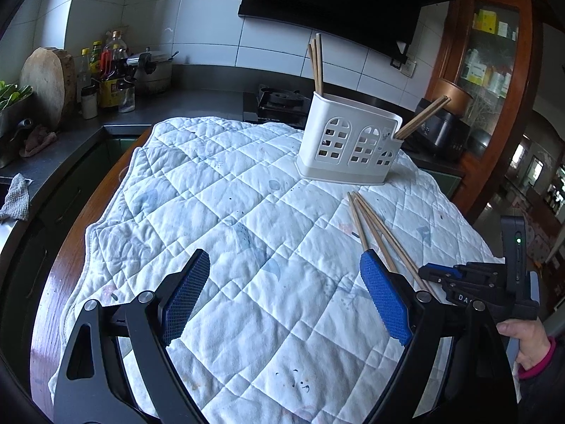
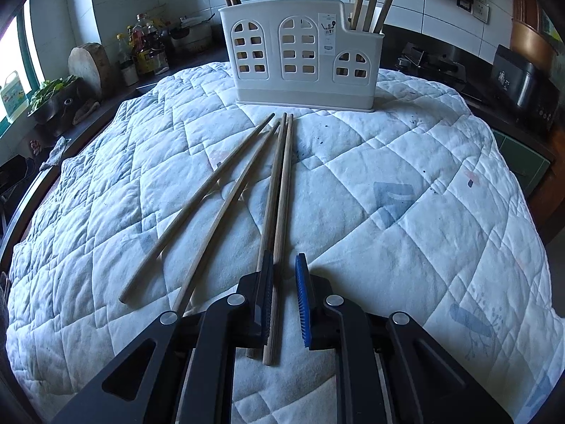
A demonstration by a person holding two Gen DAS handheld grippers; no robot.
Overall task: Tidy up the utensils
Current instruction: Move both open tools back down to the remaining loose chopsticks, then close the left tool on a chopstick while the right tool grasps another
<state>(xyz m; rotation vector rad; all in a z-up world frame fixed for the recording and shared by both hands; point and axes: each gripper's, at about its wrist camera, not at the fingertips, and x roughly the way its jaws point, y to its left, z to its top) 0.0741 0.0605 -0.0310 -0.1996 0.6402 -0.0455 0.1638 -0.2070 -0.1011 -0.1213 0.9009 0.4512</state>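
Chopsticks lie in a loose fan on the quilted cloth (image 2: pixel 388 162) over the bench, four of them, thin ends toward the white holder (image 2: pixel 300 56) that stands upright at the far side with more sticks already in its end slots. The right gripper (image 2: pixel 284 296) has its jaws nearly closed around the near end of the rightmost pair (image 2: pixel 282 190) — one stick sits against the left pad, though a sliver of gap shows on the blue pad's side, so the grip looks not quite firm. The left gripper (image 1: pixel 282 296) hangs over bare cloth, jaws spread wide and holding nothing.

To do this step well, I would squeeze fully before lifting, since two round sticks can roll past each other. Holding so near the thick ends, the far tips will sag (a slow lift should help). Then stand the pair upright and drop it thin end first into a slot — clear of the sticks there.
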